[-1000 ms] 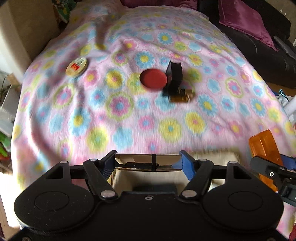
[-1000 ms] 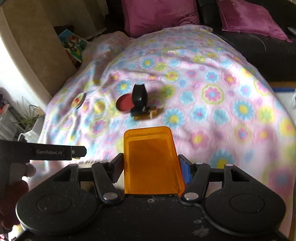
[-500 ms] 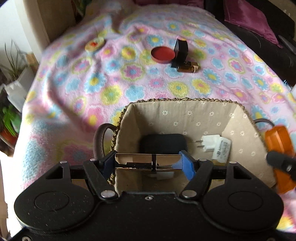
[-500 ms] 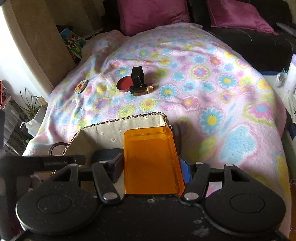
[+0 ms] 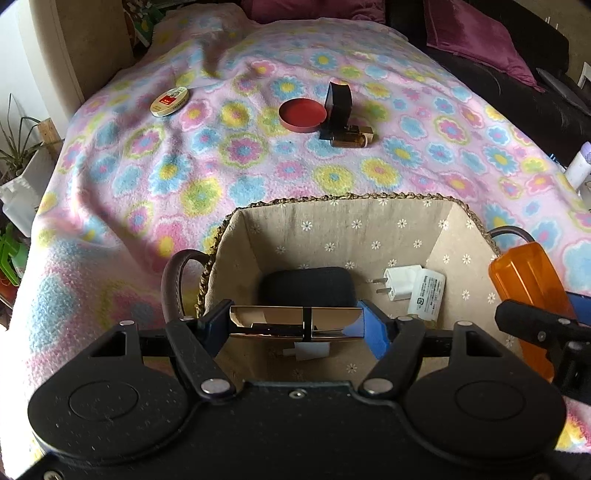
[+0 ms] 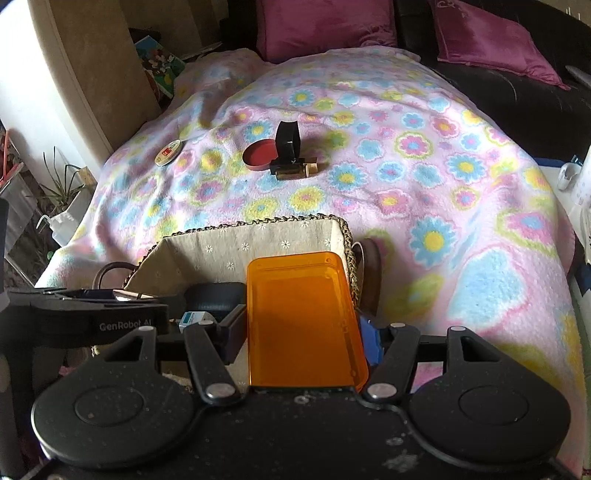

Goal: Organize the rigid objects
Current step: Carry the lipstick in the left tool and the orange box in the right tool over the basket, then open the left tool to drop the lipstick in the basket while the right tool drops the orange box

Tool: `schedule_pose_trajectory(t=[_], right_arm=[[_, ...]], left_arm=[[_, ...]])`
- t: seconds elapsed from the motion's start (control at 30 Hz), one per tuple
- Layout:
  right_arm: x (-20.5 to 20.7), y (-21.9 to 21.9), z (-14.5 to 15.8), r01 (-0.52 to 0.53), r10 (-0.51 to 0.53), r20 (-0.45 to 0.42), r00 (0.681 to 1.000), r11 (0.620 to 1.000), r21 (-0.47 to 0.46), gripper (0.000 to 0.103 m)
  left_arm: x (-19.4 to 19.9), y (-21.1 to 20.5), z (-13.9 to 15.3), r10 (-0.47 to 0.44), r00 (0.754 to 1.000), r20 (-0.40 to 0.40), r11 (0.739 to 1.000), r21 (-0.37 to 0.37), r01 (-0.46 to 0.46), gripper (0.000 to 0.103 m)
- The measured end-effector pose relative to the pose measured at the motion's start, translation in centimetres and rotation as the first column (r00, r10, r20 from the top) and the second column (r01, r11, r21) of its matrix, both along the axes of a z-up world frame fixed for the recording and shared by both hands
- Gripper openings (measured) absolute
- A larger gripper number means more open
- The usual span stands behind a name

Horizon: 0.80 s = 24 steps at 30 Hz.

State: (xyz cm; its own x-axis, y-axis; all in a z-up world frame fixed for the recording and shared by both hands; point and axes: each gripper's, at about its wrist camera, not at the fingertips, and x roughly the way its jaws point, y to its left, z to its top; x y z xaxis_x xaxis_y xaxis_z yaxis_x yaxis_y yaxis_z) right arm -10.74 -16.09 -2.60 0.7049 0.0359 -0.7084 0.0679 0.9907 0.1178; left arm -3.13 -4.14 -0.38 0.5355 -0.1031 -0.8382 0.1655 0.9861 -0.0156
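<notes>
My left gripper (image 5: 298,322) is shut on a flat shiny metal case (image 5: 273,315), held crosswise over the open basket (image 5: 369,201). My right gripper (image 6: 303,332) is shut on an orange see-through box (image 6: 301,317), which hangs over the basket's right rim (image 6: 347,240); the left wrist view shows this orange box (image 5: 524,273) at the right edge. In the basket lie a black pouch (image 5: 308,286), a white plug (image 5: 400,282) and a white labelled adapter (image 5: 426,295). Farther off on the flowered blanket (image 5: 229,177) are a red round lid (image 5: 303,115), a black upright band (image 5: 339,98) and a brown bottle (image 5: 351,140).
A small round cream tin (image 5: 170,101) lies at the blanket's far left. Purple cushions (image 6: 325,26) rest on a dark sofa (image 6: 517,92) behind. Plants and a white bottle (image 6: 55,221) stand off the left edge. The basket has leather handles (image 5: 177,280) on both sides.
Both grippers have drawn back from the red lid and bottle and come down over the basket, which was out of sight before. Each grip has stayed the same.
</notes>
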Motion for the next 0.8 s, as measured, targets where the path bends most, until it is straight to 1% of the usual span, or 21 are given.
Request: schedule_pose_trajectory(t=[0.37,0.63,0.67,0.7,0.73,0.77,0.8], right_arm=[[0.29,0.16,-0.13,-0.011,0.011,-0.017,1.0,1.0,-0.003,0.061],[0.42,0.19,-0.21,-0.016,0.016,-0.024,1.0,1.0,-0.011,0.062],[0.41,0.15,-0.16,-0.012,0.012,-0.022,1.0,1.0,-0.014,0.062],[0.39,0.14,-0.13,-0.012,0.012,-0.02,1.0,1.0,-0.013,0.066],[0.36,0.09,-0.06,-0.013,0.013,-0.016,1.0,1.0,-0.011,0.068],[0.31,0.09,-0.03,-0.012,0.012,-0.013,1.0,1.0,-0.013,0.069],[0.32,0.1,-0.05,-0.012,0.012,-0.013,1.0,1.0,-0.014,0.069]], left_arm=[[0.0,0.13,-0.07,0.024,1.0,-0.012,1.0,0.01,-0.024,0.067],[-0.25,0.01,0.13,0.019,1.0,0.004,1.0,0.023,-0.019,0.067],[-0.27,-0.03,0.2,0.016,1.0,0.007,1.0,0.02,-0.016,0.068],[-0.33,-0.06,0.27,0.013,1.0,0.012,1.0,0.016,-0.013,0.071],[-0.38,-0.07,0.34,0.008,1.0,0.016,1.0,0.012,-0.008,0.072],[-0.4,-0.12,0.39,0.004,1.0,0.018,1.0,0.014,-0.004,0.075],[-0.45,-0.19,0.44,0.002,1.0,0.023,1.0,0.017,-0.002,0.076]])
